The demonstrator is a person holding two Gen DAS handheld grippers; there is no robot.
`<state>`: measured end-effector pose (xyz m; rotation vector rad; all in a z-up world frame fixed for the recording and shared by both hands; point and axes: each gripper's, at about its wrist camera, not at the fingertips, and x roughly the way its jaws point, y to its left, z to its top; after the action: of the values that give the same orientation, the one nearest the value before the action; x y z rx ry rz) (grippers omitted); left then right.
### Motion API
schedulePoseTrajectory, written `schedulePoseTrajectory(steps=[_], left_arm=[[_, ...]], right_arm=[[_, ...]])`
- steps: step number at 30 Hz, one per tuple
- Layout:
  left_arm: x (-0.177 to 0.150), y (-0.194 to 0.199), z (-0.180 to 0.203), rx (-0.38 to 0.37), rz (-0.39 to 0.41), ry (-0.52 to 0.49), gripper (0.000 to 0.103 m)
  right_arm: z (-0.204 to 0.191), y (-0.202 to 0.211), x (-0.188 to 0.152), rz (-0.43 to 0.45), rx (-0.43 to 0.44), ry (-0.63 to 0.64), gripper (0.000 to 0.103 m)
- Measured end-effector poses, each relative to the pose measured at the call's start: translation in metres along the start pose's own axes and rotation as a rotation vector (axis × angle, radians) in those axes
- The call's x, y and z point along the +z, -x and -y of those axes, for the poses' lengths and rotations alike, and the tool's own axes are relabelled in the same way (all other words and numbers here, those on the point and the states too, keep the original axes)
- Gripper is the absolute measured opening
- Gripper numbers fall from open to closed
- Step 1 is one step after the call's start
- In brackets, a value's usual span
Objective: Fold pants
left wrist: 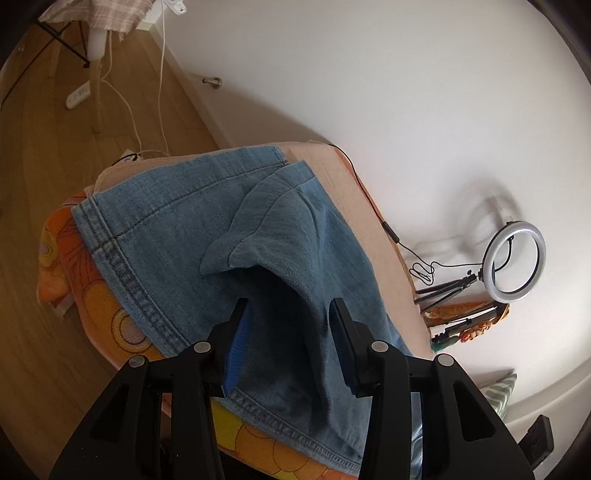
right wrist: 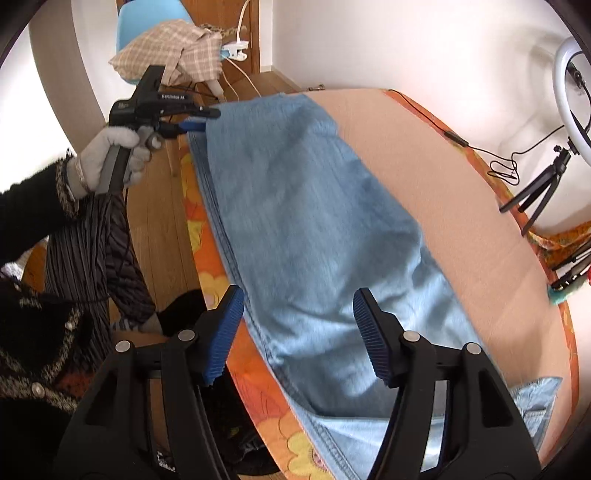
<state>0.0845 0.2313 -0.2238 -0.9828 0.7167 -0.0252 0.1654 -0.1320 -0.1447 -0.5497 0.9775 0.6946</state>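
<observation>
While the jeans (right wrist: 310, 229) lie along the near edge of a peach sheet (right wrist: 454, 206) over an orange flowered cover (right wrist: 207, 258), both grippers hang above them. From the right wrist view, the left gripper (right wrist: 207, 119), held in a gloved hand (right wrist: 110, 155), sits at the far end of the denim with its fingers only narrowly apart around the fabric edge; whether they truly pinch it, I cannot tell. In its own view the left gripper (left wrist: 290, 339) shows blue pads (left wrist: 236, 347) spread, a raised fold of denim (left wrist: 258, 221) just ahead. The right gripper (right wrist: 299, 336) is spread wide over the pants, holding nothing. A ring light (left wrist: 514, 261) on a tripod stands by the wall, and a plaid cloth (right wrist: 166, 48) lies on a blue chair (right wrist: 147, 18).
</observation>
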Motion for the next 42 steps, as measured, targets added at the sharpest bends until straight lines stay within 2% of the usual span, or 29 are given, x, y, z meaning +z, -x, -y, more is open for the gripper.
schedulePoseTrajectory(steps=[8, 11, 19, 25, 30, 33, 37, 40, 41, 42], left_arm=[[0.01, -0.003, 0.003, -0.018, -0.002, 0.071, 0.041], [0.007, -0.003, 0.007, -0.012, 0.001, 0.048, 0.041], [-0.002, -0.016, 0.012, -0.012, -0.017, 0.051, 0.041], [0.006, -0.02, 0.002, 0.003, 0.048, 0.103, 0.041], [0.016, -0.006, -0.007, 0.04, 0.161, 0.131, 0.041], [0.018, 0.001, -0.004, 0.044, 0.212, 0.08, 0.041], [0.019, 0.0, 0.0, 0.039, 0.223, 0.023, 0.039], [0.023, -0.008, 0.0, 0.049, 0.209, 0.012, 0.039], [0.023, -0.011, -0.001, 0.05, 0.202, 0.013, 0.038], [0.024, -0.013, -0.003, 0.044, 0.197, 0.016, 0.033]], right_arm=[[0.028, -0.051, 0.094, 0.09, 0.112, -0.069, 0.064], [0.037, -0.077, 0.126, 0.1, 0.142, -0.079, 0.064], [0.058, -0.166, 0.21, 0.045, 0.19, -0.092, 0.064], [0.071, -0.229, 0.248, -0.019, 0.252, -0.125, 0.064], [0.076, -0.271, 0.269, -0.043, 0.317, -0.169, 0.064], [0.074, -0.293, 0.281, -0.054, 0.327, -0.175, 0.064], [0.075, -0.312, 0.291, -0.069, 0.339, -0.184, 0.064], [0.072, -0.322, 0.295, -0.067, 0.37, -0.194, 0.049], [0.07, -0.323, 0.296, -0.066, 0.374, -0.194, 0.04], [0.067, -0.324, 0.296, -0.065, 0.372, -0.186, 0.028]])
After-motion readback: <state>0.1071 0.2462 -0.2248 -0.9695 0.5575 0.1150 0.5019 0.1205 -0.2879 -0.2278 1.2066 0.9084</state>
